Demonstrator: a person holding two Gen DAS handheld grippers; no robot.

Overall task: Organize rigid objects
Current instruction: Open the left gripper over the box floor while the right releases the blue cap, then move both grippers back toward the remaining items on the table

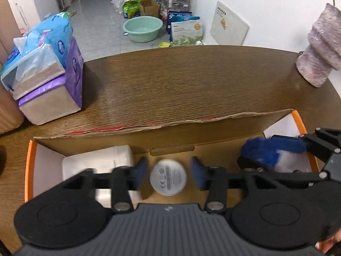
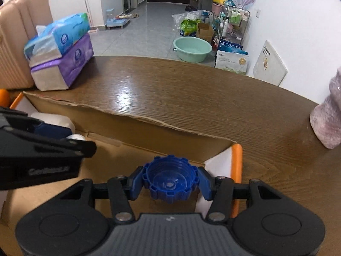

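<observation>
An open cardboard box [image 1: 191, 125] with an orange rim stands on the brown wooden table [image 1: 181, 81]. My left gripper [image 1: 168, 176] is open above the box; a round white disc [image 1: 168, 177] lies on the box floor between its fingers with gaps on both sides. A white block [image 1: 100, 162] lies at the box's left end. My right gripper [image 2: 169, 184] is shut on a blue ribbed bottle cap [image 2: 170, 183], held over the box's right end. It shows blurred in the left wrist view [image 1: 262, 151].
Stacked tissue packs [image 1: 49, 72] stand on the table's left side. A pink-grey wrapped object [image 1: 319, 49] stands at the right edge. A beige suitcase [image 2: 19, 42] stands left of the table. A green basin [image 1: 142, 28] and bags sit on the floor beyond.
</observation>
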